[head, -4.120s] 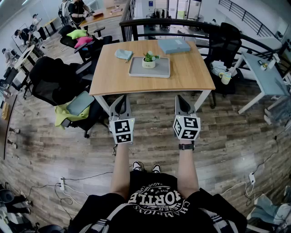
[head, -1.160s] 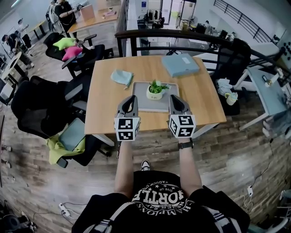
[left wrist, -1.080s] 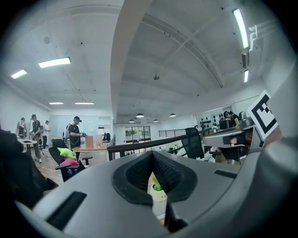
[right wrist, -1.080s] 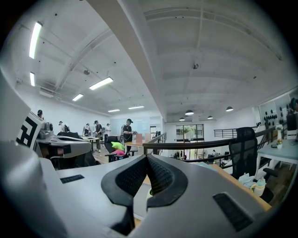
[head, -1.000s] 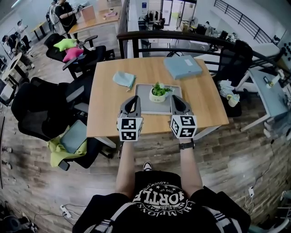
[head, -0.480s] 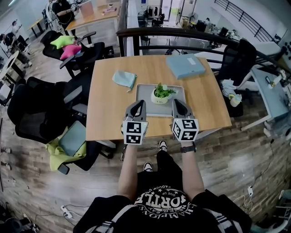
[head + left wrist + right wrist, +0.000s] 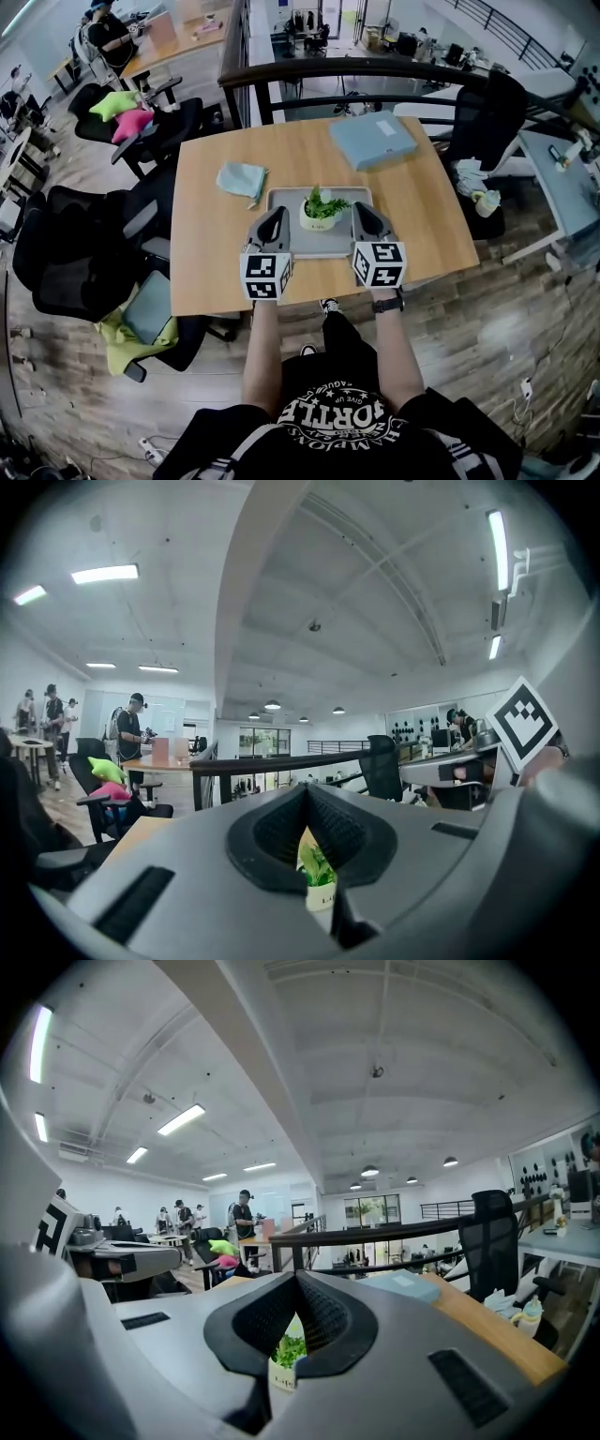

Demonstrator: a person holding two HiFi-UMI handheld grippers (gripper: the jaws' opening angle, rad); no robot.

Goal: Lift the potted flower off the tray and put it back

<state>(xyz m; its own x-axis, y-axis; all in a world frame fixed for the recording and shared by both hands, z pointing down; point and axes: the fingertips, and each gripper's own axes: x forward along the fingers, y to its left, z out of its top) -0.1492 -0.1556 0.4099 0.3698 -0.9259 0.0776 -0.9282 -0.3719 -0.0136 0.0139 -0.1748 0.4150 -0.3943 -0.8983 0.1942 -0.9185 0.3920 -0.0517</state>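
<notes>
Now the left tool [image 7: 277, 214] and right tool [image 7: 358, 210], a second ago at the tray's [image 7: 319, 244] near edge, reach farther over the counter [image 7: 211, 244]. They flank the potted flower [image 7: 320, 208], which stays on the tray. Both are clenched on nothing.

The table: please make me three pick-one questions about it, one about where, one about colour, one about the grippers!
1. Where is the pot?
A on the floor
B on the tray
C on a chair

2. What colour is the cloth?
A pale blue
B red
C black

3. How are the jaws of the left gripper and the right gripper?
A wide open
B shut on the pot
C shut, empty

Answers:
1 B: the pot stands on the tray.
2 A: the cloth looks pale blue.
3 C: each gripper view shows the jaws together, with the pot beyond them.
</notes>
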